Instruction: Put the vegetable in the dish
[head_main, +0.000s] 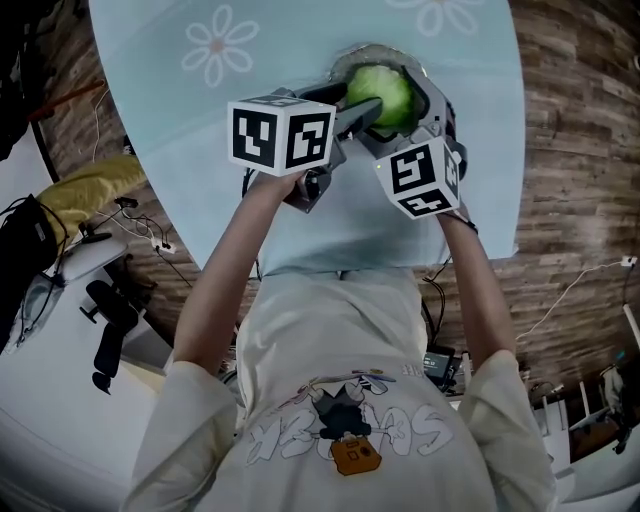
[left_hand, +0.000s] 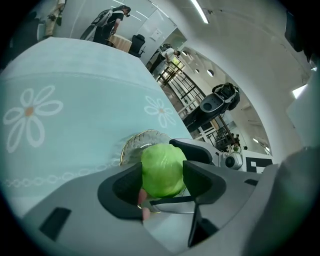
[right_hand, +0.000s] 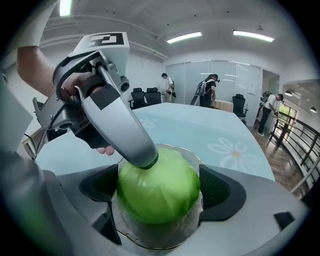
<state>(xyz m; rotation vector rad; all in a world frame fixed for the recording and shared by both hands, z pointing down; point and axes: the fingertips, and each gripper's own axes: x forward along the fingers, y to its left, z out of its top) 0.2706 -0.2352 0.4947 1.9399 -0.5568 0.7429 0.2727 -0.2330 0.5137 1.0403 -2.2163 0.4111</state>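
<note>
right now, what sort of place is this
Probably an open-plan office or lab floor: office chairs stand by glass partition walls, long strip lights run across the ceiling, and the work happens on a table under a pale blue flowered cloth.

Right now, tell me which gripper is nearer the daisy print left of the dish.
Left. The left gripper meets the cabbage on the side of the dish facing the daisy print; the right gripper sits on the far side.
</note>
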